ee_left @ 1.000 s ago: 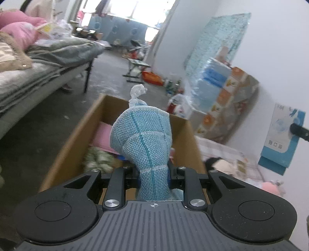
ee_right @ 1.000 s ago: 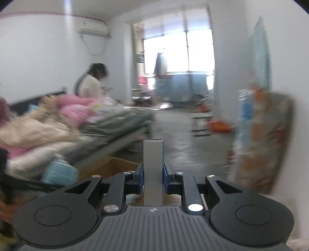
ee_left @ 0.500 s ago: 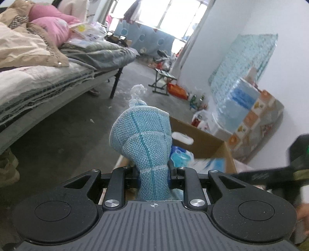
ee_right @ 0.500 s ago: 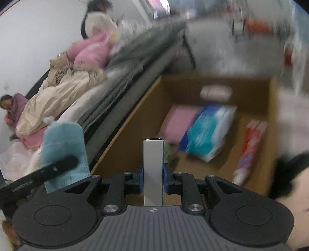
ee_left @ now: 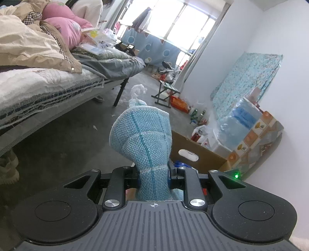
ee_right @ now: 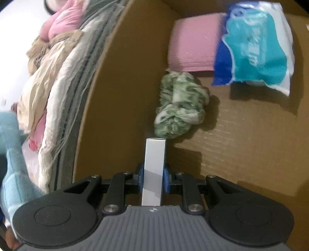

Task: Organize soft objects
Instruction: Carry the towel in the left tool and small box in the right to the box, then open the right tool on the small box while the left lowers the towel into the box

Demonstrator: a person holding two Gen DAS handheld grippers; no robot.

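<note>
My left gripper [ee_left: 154,176] is shut on a light blue woven cloth [ee_left: 143,135] that sticks up between its jaws, with a white curl at its top. Beyond it shows the far wall of a cardboard box [ee_left: 195,152] with a hand-hole. My right gripper [ee_right: 154,178] is shut on a thin white flat box [ee_right: 155,164], held upright and pointing down into the cardboard box [ee_right: 119,96]. Inside lie a green-and-white crumpled cloth [ee_right: 181,108], a folded pink cloth [ee_right: 193,48] and a blue-and-teal plastic pack [ee_right: 256,44]. The blue cloth [ee_right: 13,154] shows at the right view's left edge.
A bed [ee_left: 48,85] piled with beige and pink bedding runs along the left; a person [ee_left: 87,11] sits at its far end. A folding stool [ee_left: 166,90], bottles and bags stand by the white wall. Wrapped packs [ee_left: 245,123] lean against the right wall.
My right gripper swung down from looking across the room to pointing into the cardboard box, close above its floor. The left gripper, still holding the blue cloth, shifted sideways away from the box and rolled slightly.
</note>
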